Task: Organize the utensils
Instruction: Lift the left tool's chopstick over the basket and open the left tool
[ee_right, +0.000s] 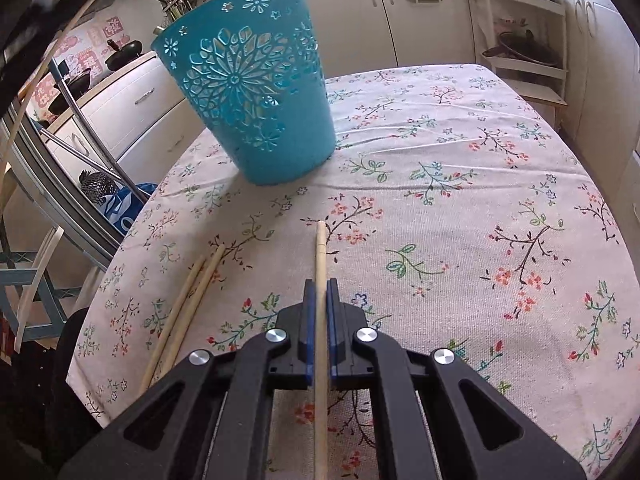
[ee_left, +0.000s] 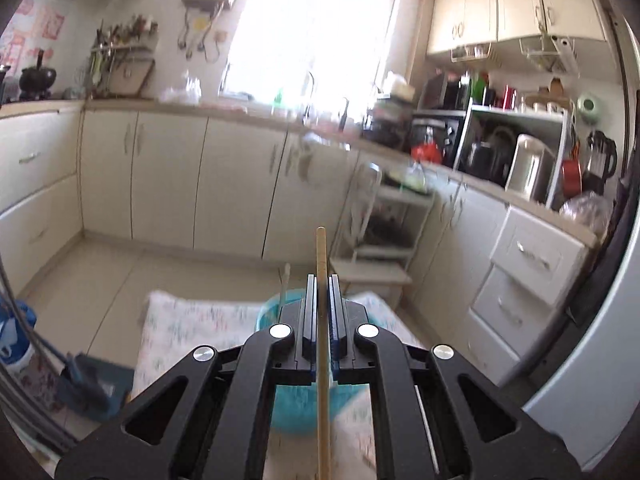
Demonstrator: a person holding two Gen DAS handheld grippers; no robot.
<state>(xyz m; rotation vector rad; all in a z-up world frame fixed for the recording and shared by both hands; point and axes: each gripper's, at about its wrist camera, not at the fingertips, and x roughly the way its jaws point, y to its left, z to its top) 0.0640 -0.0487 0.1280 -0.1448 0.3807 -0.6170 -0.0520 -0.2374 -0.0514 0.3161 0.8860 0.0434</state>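
While it points out across the kitchen, the left tool point(ee_left: 321, 280) pinches a thin wooden chopstick point(ee_left: 321, 256), its tip jutting forward above the turquoise plastic basket point(ee_left: 269, 312) on the floral-clothed counter point(ee_left: 192, 320). In the right wrist view, the right tool point(ee_right: 321, 284) is clamped on another wooden chopstick point(ee_right: 320, 248) over the counter, the cut-out basket stands near the far left corner, and two loose wooden chopsticks point(ee_right: 188, 304) lie near the left edge.

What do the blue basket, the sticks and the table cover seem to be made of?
Basket: likely moulded plastic, smooth with a slight sheen and cut-out flower patterns. Chopsticks on the table: probably bamboo or wood, pale tan, matte, unpainted. Tablecloth: woven fabric, matte, creased, with a printed floral pattern.
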